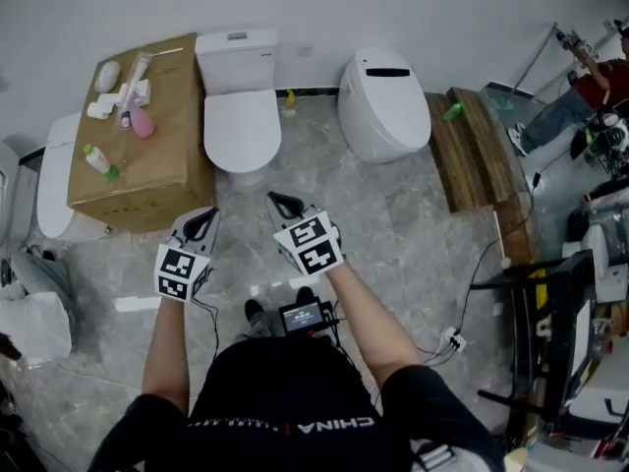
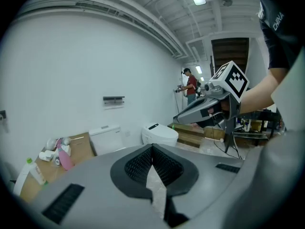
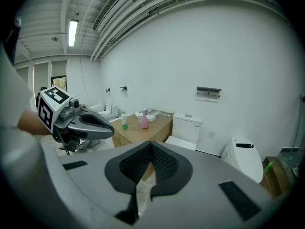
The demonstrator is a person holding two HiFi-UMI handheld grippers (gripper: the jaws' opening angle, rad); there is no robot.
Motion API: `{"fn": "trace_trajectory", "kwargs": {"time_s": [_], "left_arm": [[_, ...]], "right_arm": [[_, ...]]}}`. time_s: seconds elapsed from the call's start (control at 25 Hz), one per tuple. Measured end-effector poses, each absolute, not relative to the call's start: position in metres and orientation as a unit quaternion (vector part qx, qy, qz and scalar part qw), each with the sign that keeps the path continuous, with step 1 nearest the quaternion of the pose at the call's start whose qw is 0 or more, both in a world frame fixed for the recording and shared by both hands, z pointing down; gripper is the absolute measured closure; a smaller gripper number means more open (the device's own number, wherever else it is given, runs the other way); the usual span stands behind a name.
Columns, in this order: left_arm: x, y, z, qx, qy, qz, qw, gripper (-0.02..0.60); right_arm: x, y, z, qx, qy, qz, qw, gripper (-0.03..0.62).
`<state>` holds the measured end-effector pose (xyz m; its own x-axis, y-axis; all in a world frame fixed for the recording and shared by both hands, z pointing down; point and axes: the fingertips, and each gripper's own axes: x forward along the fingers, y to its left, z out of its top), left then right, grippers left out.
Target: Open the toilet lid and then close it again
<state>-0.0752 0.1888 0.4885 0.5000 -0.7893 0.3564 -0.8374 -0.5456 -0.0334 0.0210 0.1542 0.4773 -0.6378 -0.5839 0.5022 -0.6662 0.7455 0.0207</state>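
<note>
The left gripper (image 2: 152,148) had its jaws pressed together with nothing between them, and the right gripper (image 3: 151,147) was likewise closed and empty. In the head view both were held out side by side in front of the person, above the grey stone floor (image 1: 393,234). They pointed towards the toilets by the wall but stood well apart from them and touched nothing.

Straight ahead of the grippers stood a white two-piece toilet (image 1: 239,91) against the wall. Its lid (image 1: 241,131) lay flat down over the bowl, below the cistern (image 1: 236,59). Just to its left was a cardboard box (image 1: 157,165) with a pink bottle (image 1: 141,122) and a green-capped bottle (image 1: 99,160) on top. To its right, a little apart, stood a rounded tankless toilet (image 1: 385,106) with its cover down too.

I judged the toilet straight ahead to be the task's, though the pictures did not settle which toilet was meant. The closed lid was how the task should end. The same scene would equally fit a person walking up before lifting the lid, or one stepping back after lowering it again. With both grippers empty and clear of the toilet, nothing showed which of the two it was.
</note>
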Motion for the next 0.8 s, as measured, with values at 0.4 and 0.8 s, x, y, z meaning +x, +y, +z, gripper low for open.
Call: {"fn": "trace_trajectory", "kwargs": {"time_s": [0.4,0.8], "left_arm": [[-0.037,0.167,0.474,0.843,-0.502,0.181,0.072,0.572],[-0.014,0.157,0.466,0.843,-0.502,0.180,0.071,0.572]], "right_arm": [[0.045,0.140,0.473,0.312,-0.916,0.074,0.242,0.580],[0.064,0.125,0.478,0.304,-0.918,0.098,0.237,0.582]]}}
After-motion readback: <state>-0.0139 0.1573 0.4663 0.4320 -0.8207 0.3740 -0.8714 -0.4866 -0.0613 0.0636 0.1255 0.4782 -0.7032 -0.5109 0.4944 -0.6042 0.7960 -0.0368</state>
